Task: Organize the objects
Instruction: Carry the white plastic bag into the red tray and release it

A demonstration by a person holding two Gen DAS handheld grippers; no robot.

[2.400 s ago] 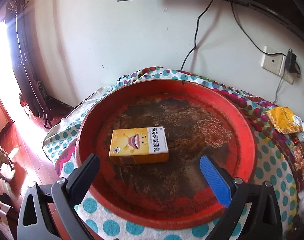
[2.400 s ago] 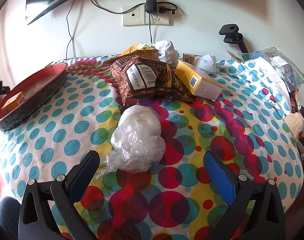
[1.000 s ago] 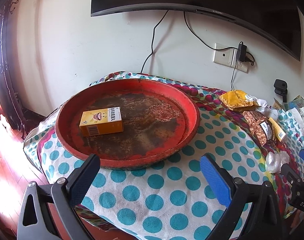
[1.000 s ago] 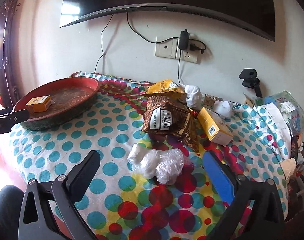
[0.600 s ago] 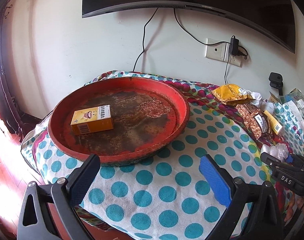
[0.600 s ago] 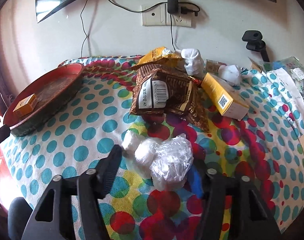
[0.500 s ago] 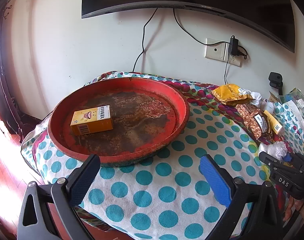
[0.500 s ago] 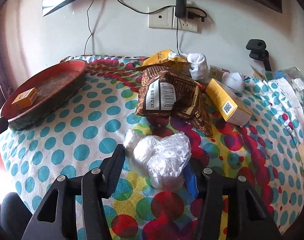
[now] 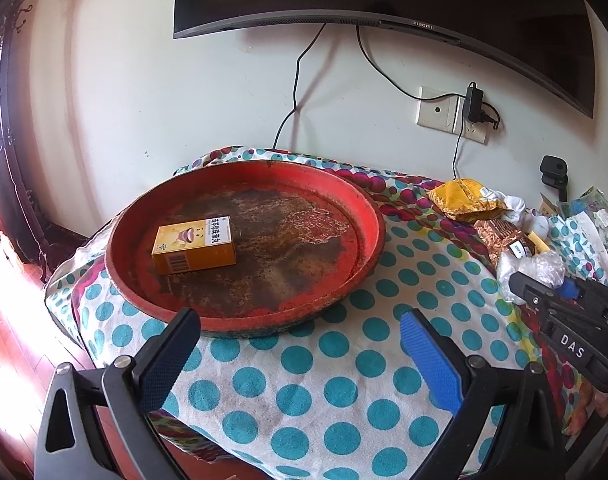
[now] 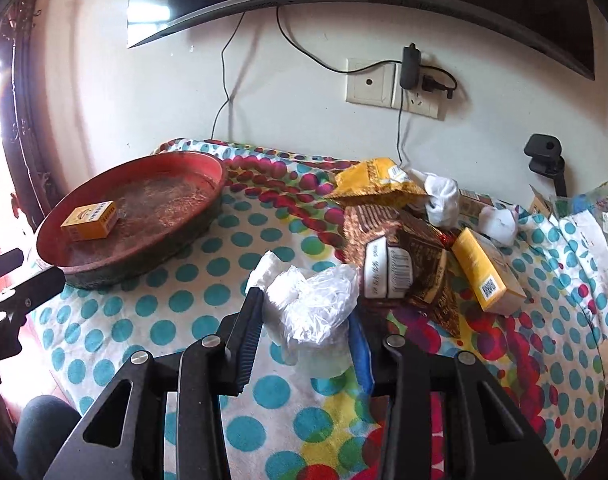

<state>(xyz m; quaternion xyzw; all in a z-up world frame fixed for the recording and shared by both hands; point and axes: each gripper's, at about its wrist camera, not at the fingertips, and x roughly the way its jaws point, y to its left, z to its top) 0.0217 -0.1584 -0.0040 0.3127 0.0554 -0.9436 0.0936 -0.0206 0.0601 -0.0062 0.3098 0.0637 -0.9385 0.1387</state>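
A crumpled clear plastic bag (image 10: 316, 296) sits between the pads of my right gripper (image 10: 306, 312), whose jaws are closing and squeezing it just above the dotted cloth. In the left wrist view the same bag (image 9: 538, 266) and right gripper (image 9: 544, 285) appear at the right edge. The round red tray (image 9: 368, 216) lies at the table's left end with a yellow medicine box (image 9: 193, 244) inside it. My left gripper (image 9: 299, 320) hangs open in front of the tray's near rim, holding nothing.
Behind the bag lie a brown snack packet (image 10: 400, 256), a yellow packet (image 10: 376, 184), a yellow carton (image 10: 486, 276) and crumpled white tissues (image 10: 442, 196). A wall socket (image 10: 388, 88) with cables and a TV hang above. The table edge drops off at the left.
My right gripper went from wide open to closed around the plastic bag, then shifted left toward the tray with it. The left gripper stayed still and open.
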